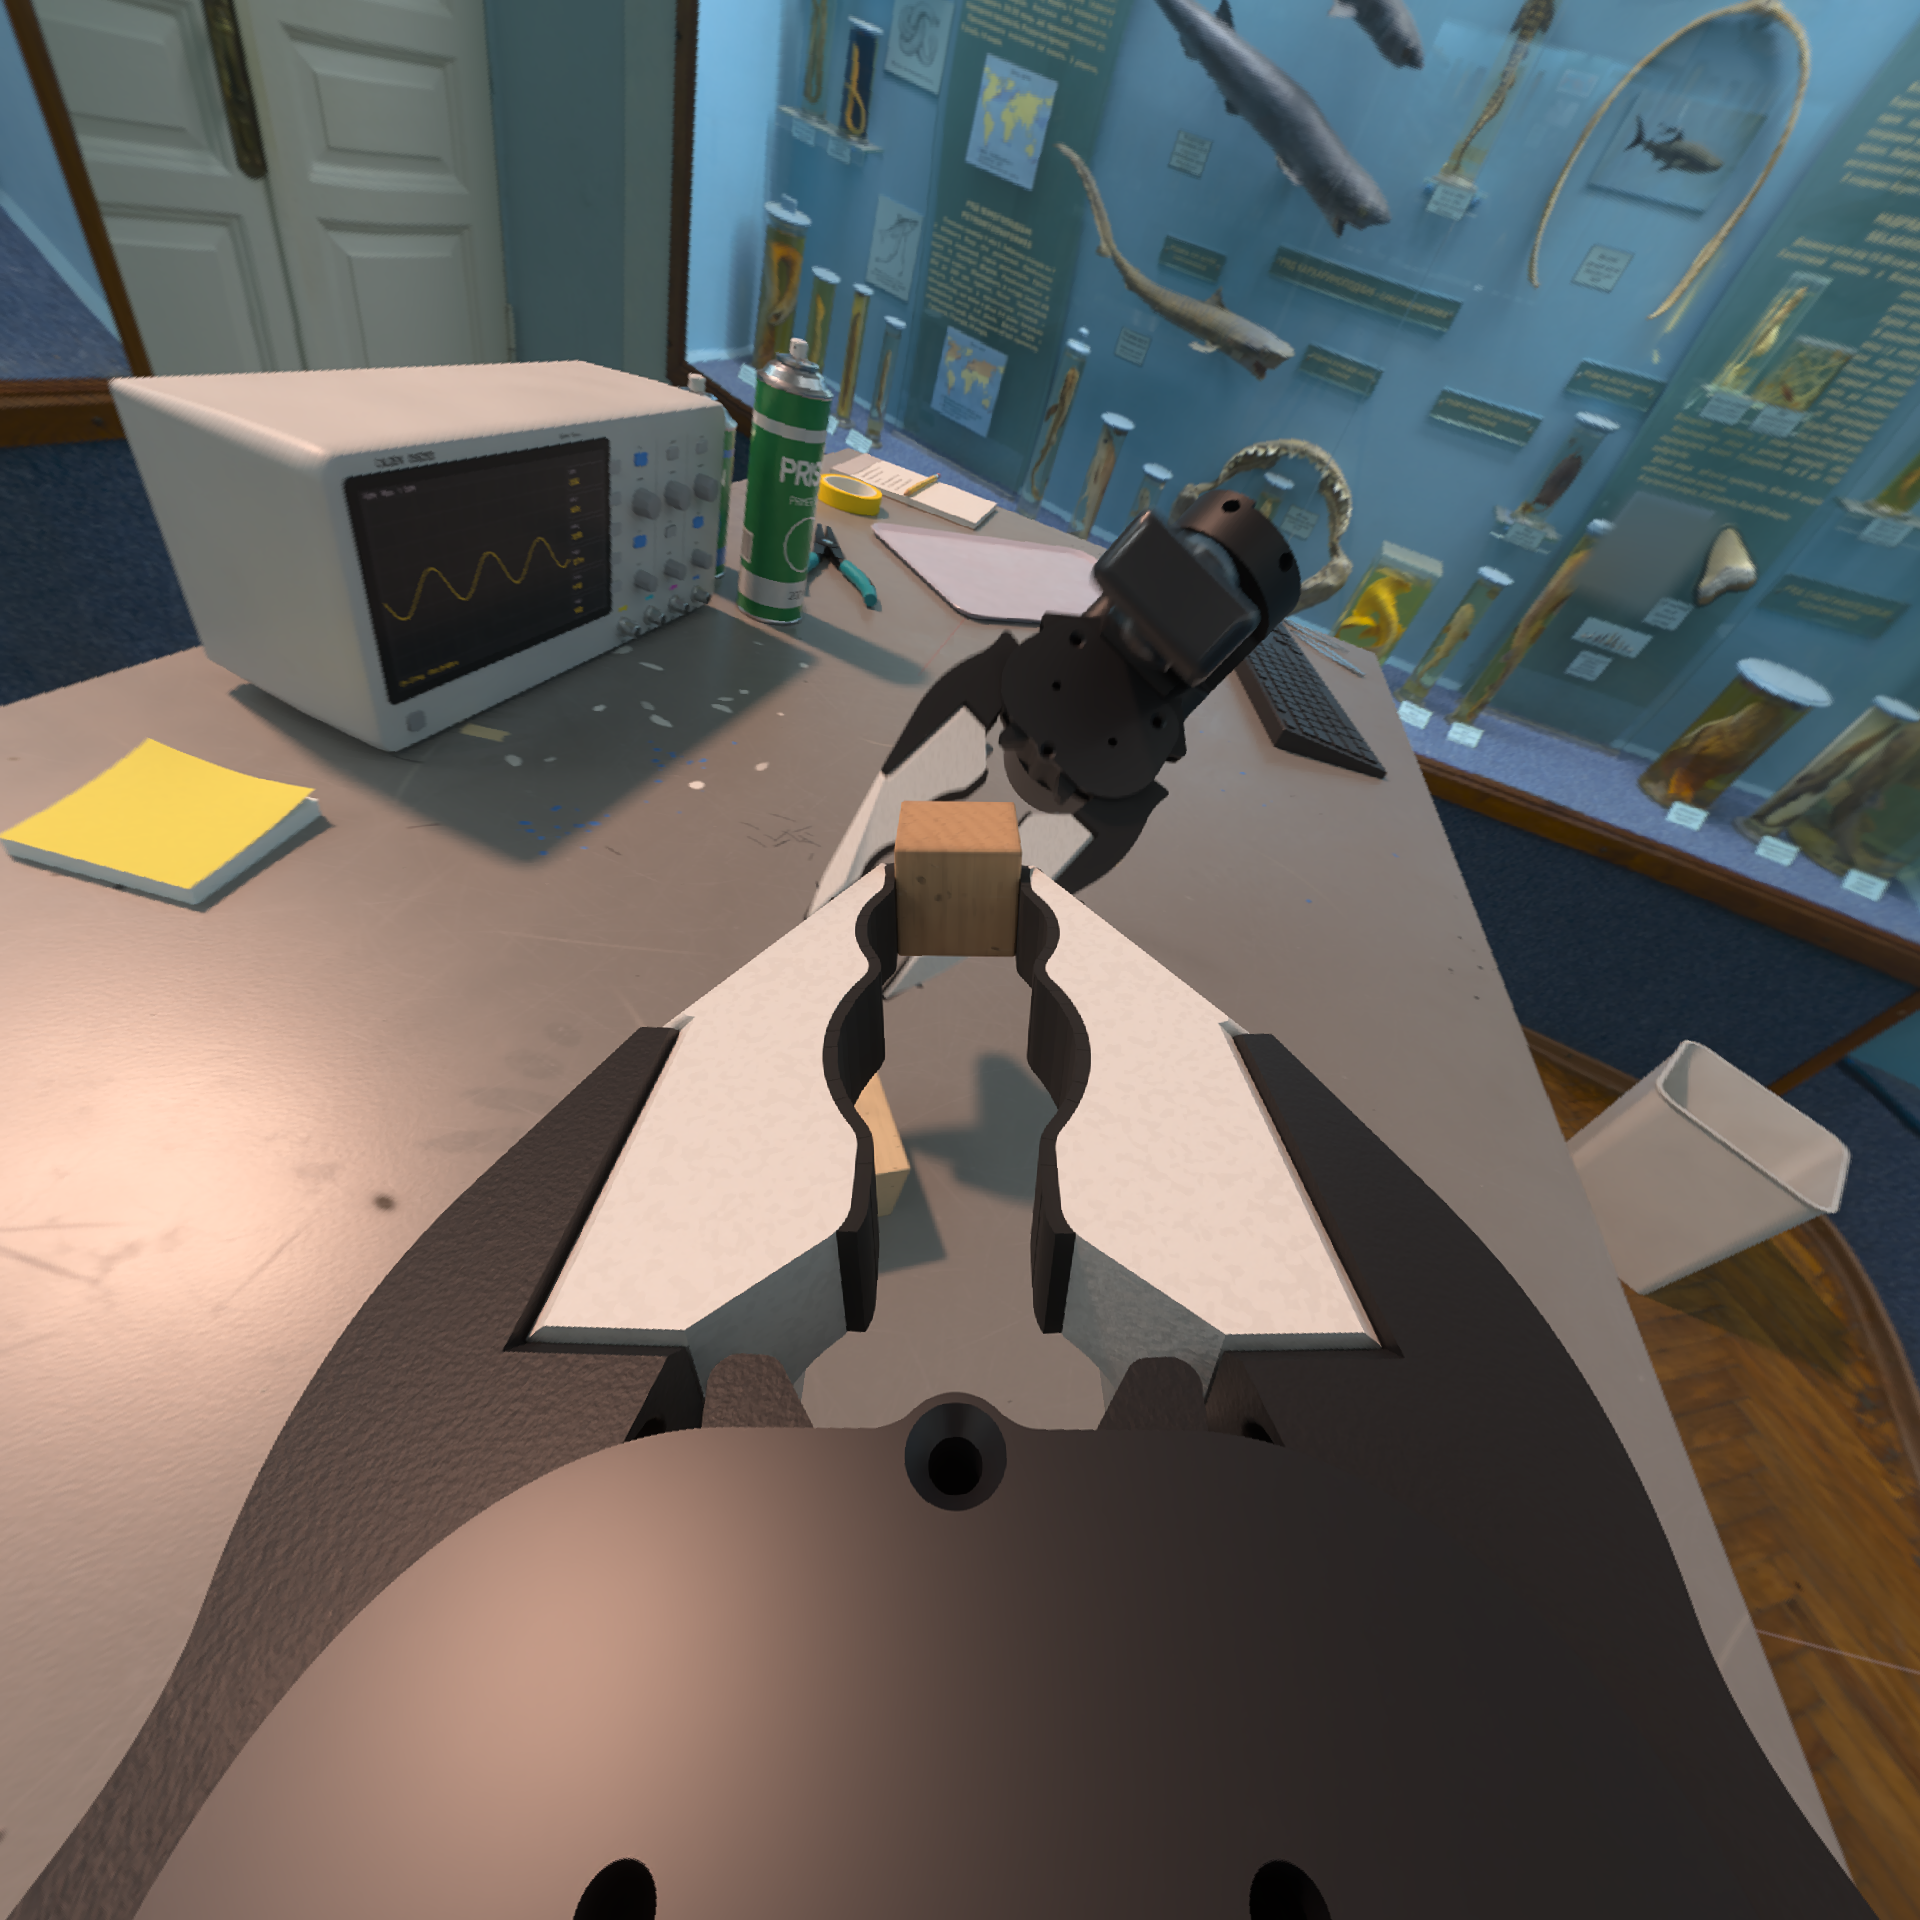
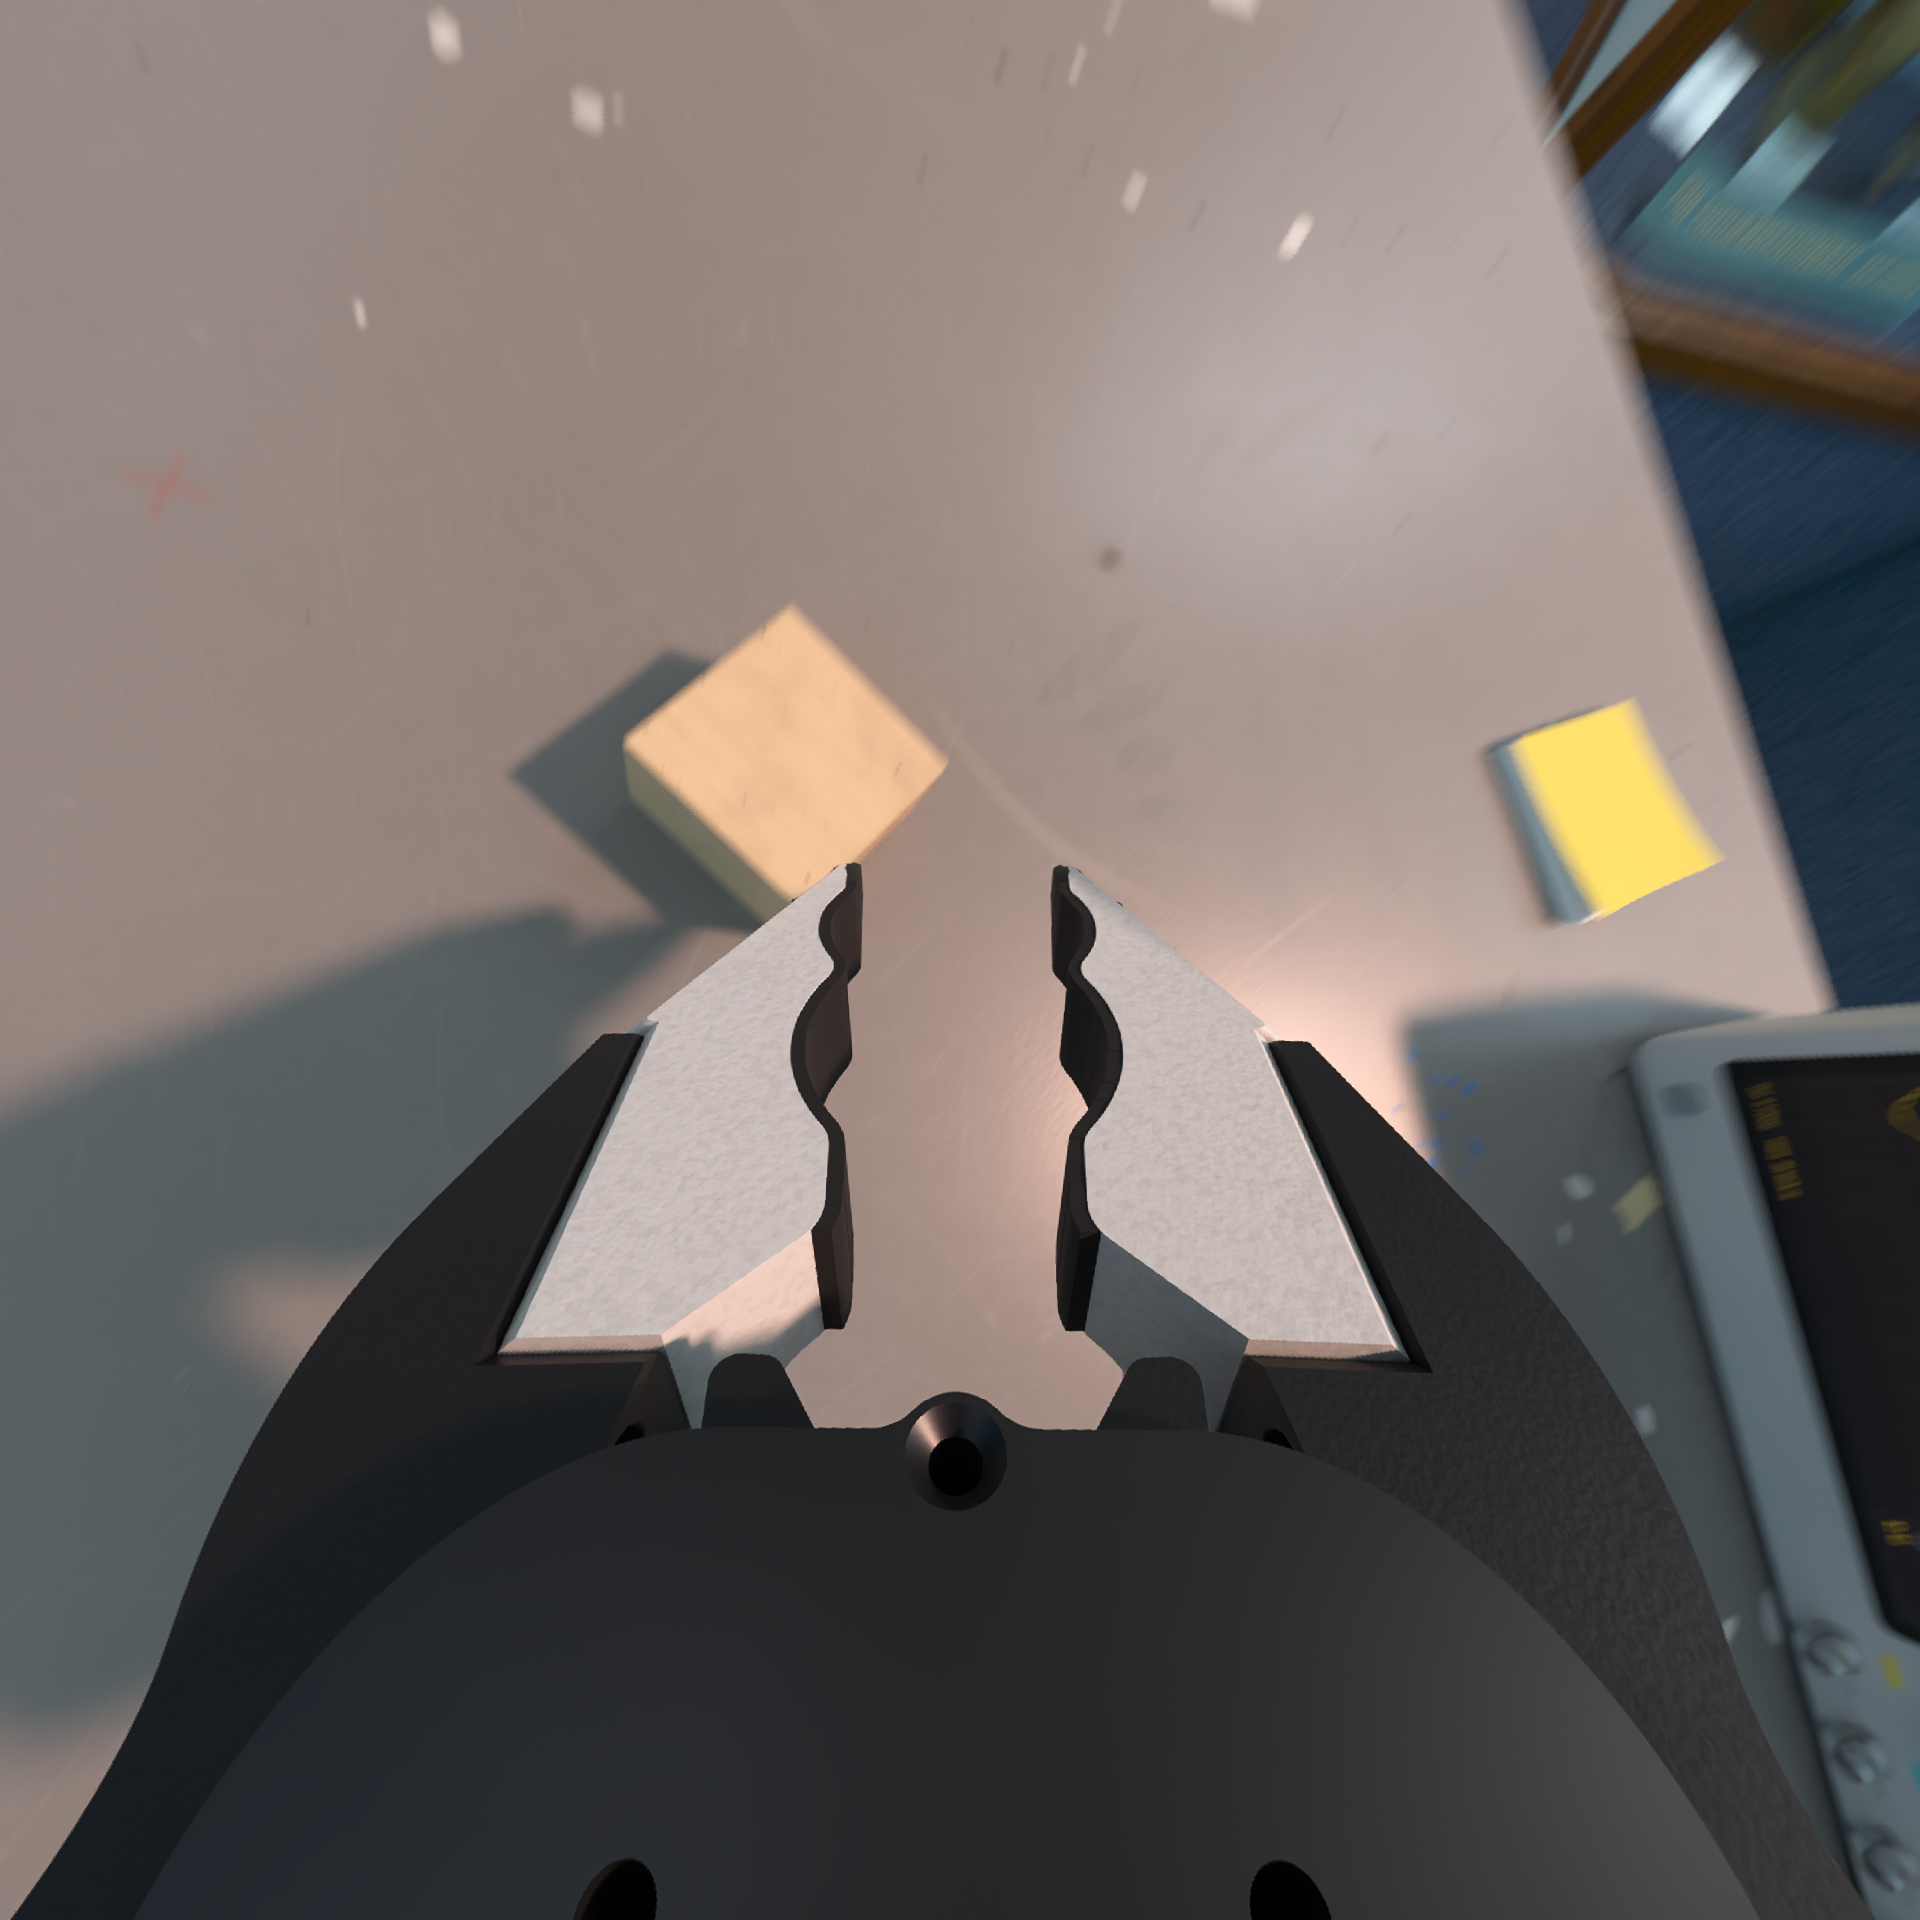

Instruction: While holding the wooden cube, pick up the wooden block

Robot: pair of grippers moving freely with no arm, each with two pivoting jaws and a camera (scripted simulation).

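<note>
My left gripper is shut on the wooden cube, pinched between its fingertips and held above the grey table. The pale wooden block lies flat on the table. In the left wrist view only a sliver of the block shows behind my left finger. My right gripper is open and empty, pointing down at the table, with its left fingertip just in front of the block's near corner. The block lies up and left of the gap between the fingers. The right gripper's dark body hovers just beyond the cube.
An oscilloscope stands at the back left and also shows in the right wrist view. A yellow notepad lies near it. A green spray can, pliers and a keyboard are farther back. A white bin sits off the table's right edge.
</note>
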